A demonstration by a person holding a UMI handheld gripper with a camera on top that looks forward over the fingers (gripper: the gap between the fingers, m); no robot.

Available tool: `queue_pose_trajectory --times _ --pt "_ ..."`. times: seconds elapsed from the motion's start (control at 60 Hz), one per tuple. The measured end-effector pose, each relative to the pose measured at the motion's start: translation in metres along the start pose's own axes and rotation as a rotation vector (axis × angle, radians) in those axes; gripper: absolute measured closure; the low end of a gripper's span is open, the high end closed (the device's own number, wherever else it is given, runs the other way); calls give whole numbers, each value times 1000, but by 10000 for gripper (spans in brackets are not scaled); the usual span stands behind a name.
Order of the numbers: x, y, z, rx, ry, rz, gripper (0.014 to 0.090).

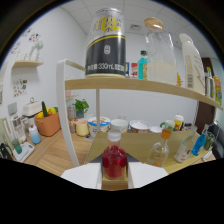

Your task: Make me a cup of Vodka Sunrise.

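A small bottle of red liquid (114,161) with a white cap stands upright between my fingers. My gripper (114,174) is shut on the bottle, with the white pads (84,176) pressed against its two sides. Just ahead, a wooden counter (55,155) runs under a white-framed shelf (150,87). A clear bottle with an orange cap (161,150) stands on the counter just beyond the right finger. A blue bottle (199,145) leans further right. White cups and bowls (119,125) line the back of the counter below the shelf.
On the shelf stand a black-and-yellow can (105,42), a small blue-green bottle (143,65), a cork-lidded jar of white liquid (162,57) and a white carton (192,65). At the left are an orange basket of fruit (47,124), a potted plant (80,106) and a yellow cup (81,128).
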Motion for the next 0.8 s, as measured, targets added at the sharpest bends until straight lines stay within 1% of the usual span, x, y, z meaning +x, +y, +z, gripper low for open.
queue_pose_trajectory --times 0.15,0.217,0.317,0.4,0.5,0.583,0.667,0.717,0.8 --pt "9 -4 -32 31 -6 -15 707" --pt "20 1 -48 32 2 -5 706" --pt "42 20 -65 16 25 6 707" --pt "63 42 -75 -13 51 11 707" --pt "87 66 -81 -48 76 16 707" --pt "103 82 -79 -62 88 34 706" --pt "110 86 -77 -75 76 136 707" --pt "108 78 -76 -76 54 230 705" --pt "107 70 -74 -49 -9 442 705"
